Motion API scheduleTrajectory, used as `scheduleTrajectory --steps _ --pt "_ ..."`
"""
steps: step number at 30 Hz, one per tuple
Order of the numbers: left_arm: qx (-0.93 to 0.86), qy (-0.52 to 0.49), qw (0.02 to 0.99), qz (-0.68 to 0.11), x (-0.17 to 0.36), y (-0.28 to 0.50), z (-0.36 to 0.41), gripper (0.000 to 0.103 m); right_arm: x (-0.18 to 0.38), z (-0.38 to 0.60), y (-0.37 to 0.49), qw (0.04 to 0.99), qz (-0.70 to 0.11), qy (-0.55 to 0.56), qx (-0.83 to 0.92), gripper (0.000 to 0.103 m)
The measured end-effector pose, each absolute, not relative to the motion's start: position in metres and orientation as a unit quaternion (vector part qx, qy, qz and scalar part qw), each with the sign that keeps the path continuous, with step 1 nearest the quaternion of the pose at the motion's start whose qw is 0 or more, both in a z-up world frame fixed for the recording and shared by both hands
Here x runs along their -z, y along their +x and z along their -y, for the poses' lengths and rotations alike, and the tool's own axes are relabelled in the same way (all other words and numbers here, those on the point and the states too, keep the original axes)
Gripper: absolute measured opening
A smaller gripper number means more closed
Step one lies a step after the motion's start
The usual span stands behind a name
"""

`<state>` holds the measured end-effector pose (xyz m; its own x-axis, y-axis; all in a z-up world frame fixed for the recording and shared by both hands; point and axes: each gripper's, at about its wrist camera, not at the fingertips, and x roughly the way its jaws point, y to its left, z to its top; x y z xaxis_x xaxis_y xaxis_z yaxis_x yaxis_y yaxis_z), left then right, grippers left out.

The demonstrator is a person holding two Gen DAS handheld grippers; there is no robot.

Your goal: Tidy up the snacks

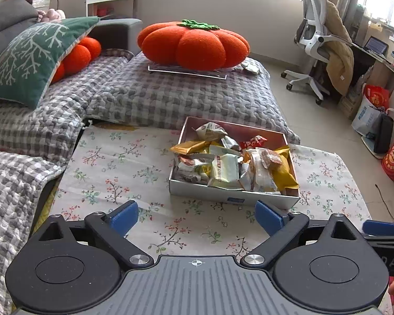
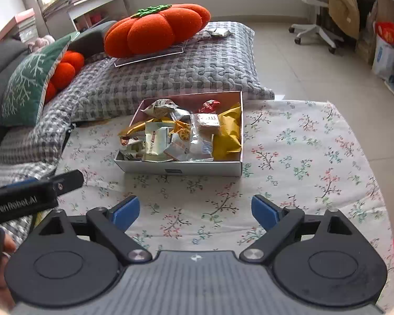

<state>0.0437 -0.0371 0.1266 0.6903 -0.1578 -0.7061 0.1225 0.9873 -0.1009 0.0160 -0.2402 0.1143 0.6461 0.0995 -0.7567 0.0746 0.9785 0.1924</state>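
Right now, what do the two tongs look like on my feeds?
Both match: the left tongs and right tongs have blue pads on black linkage arms, round black hubs and a ribbed grey body. White "GenRobot.AI" lettering marks the left one's side.

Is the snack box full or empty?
Full. The open box holds a heap of wrapped snack packets, some poking above its rim, on the flowered cloth.
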Motion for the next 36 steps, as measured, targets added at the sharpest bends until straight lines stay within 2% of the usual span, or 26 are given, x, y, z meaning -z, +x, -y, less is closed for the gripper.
scheduleTrajectory --steps 20,36 --pt "0.07 -0.001 0.916 -0.395 -0.118 0.042 0.044 0.1 -0.115 0.233 0.011 0.916 -0.396 0.022 0.059 0.102" --pt "0.057 0.009 0.918 -0.391 -0.12 0.042 0.044 0.102 -0.112 0.23 0.012 0.915 -0.397 -0.001 0.068 0.102"
